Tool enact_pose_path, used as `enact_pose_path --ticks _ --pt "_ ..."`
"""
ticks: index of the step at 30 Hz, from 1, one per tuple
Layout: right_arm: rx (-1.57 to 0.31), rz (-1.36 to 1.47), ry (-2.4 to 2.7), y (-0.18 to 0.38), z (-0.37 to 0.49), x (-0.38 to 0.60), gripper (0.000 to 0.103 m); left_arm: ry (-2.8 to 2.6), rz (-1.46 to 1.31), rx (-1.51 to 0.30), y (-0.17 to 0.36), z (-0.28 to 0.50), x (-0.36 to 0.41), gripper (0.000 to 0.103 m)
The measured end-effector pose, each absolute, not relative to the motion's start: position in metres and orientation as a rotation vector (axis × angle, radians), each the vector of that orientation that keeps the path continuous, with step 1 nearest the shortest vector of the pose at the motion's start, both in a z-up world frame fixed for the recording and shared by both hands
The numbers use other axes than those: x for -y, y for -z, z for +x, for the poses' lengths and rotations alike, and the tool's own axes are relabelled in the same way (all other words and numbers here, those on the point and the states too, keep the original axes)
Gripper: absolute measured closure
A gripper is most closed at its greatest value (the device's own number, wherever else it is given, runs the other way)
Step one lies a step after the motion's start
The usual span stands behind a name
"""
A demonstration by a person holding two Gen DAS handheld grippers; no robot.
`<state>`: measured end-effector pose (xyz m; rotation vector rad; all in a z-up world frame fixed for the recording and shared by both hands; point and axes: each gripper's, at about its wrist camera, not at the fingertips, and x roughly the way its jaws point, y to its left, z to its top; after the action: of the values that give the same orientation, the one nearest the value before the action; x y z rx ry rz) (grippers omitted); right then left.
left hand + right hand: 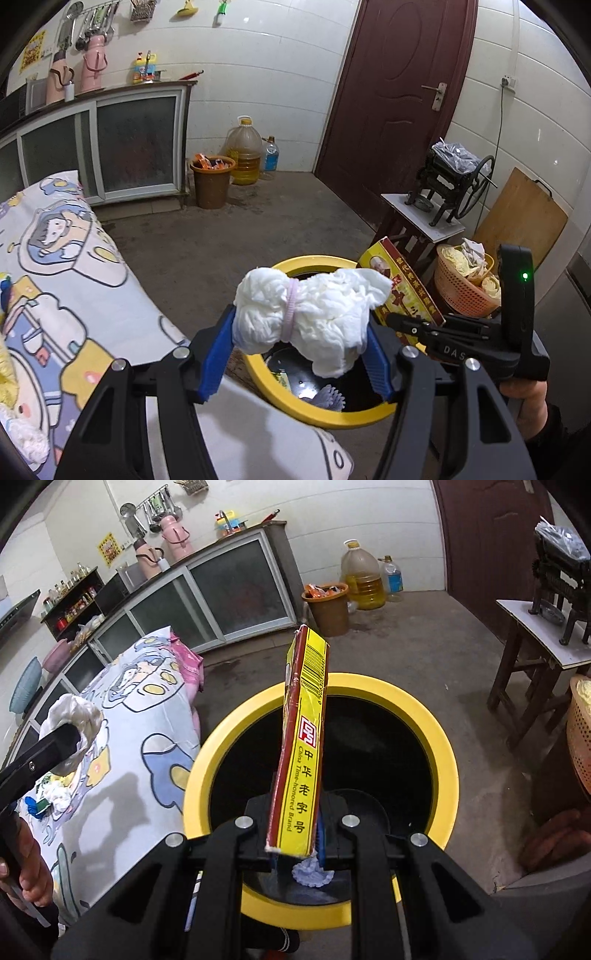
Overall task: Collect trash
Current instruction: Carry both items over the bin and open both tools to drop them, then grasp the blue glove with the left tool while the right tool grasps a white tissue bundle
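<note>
Left claw (301, 354) pinching diaper wad (310, 314); right claw (295, 845) pinching box (303, 746) over bin (439, 731).

A plain home kitchen with white tiled walls and a bare concrete floor. Ladles and spoons (88, 26) hang on a wall rail above a bench (99, 110) with glass-fronted cupboards, where pink flasks (92, 66) stand. A big jug of cooking oil (243, 151) sits beside a dark red door (399, 85).
</note>
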<state>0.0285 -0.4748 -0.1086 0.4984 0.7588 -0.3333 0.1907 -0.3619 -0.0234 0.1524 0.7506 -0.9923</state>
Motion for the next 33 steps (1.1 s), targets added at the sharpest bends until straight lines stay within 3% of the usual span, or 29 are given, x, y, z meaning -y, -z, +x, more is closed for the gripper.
enact_pose_path --ticks 12,15,18,20,21,28,33 --pt "-0.773 0.528 0.364 0.115 0.029 0.492 0.087 1.03 0.159 -0.792 0.038 0.187 0.399 0.043" --pt "-0.773 0.547 0.387 0.116 0.026 0.497 0.074 1.029 0.133 -0.8 0.037 0.19 0.402 0.032" --pt "-0.778 0.559 0.412 0.118 0.021 0.505 0.071 1.021 0.091 -0.801 0.036 0.194 0.397 0.021" --pt "-0.775 0.579 0.43 0.12 0.017 0.511 0.06 1.025 0.07 -0.8 0.036 0.196 0.394 0.011" --pt "-0.774 0.585 0.433 0.12 0.016 0.512 0.06 1.029 0.06 -0.802 0.036 0.197 0.393 0.01" --pt "-0.747 0.571 0.42 0.108 0.007 0.507 0.06 1.0 0.048 -0.771 0.029 0.196 0.371 0.01" --pt "-0.694 0.486 0.323 0.086 0.014 0.486 0.06 0.936 0.05 -0.708 0.018 0.195 0.301 0.01"
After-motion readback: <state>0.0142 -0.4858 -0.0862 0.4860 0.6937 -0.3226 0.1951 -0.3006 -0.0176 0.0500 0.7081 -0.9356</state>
